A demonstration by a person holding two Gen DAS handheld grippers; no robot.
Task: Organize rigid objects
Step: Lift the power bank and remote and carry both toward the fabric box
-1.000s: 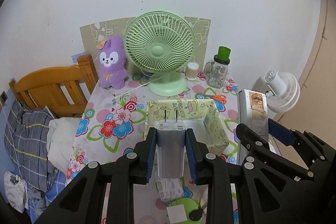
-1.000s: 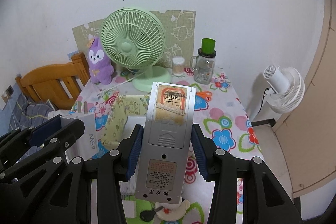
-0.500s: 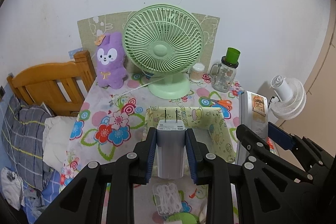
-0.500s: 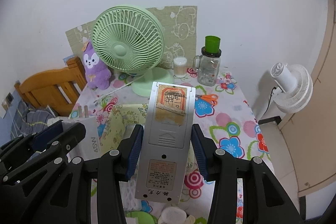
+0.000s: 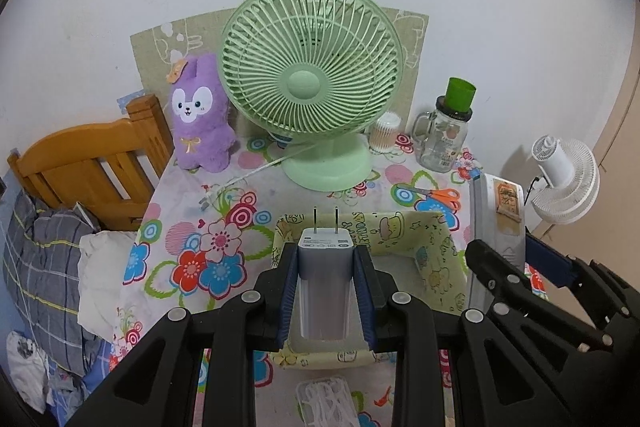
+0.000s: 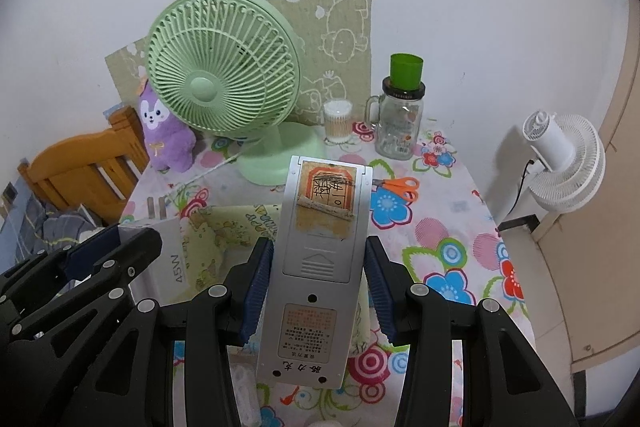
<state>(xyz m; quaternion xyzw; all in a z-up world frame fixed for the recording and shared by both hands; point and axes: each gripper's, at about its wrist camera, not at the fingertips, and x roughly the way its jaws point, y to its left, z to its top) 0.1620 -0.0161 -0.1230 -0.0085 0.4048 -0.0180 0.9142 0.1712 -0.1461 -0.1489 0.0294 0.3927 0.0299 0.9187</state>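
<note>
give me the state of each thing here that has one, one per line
left tongs: shut on charger
right tongs: shut on remote
charger: held above the fabric bin, prongs pointing away
remote: held back side up, battery cover on
fabric bin: open-topped, on the table
scissors: blades closed, lying flat
glass jar: upright, green cup on its lid
green fan: upright, plug lying loose on the table

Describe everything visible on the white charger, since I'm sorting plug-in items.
The white charger is a smooth plastic block with two metal prongs pointing away from the camera. "45W" is printed on its side. The left gripper holds it between its blue-padded fingers, above the yellow patterned storage box. Nothing else visibly touches it.
</note>
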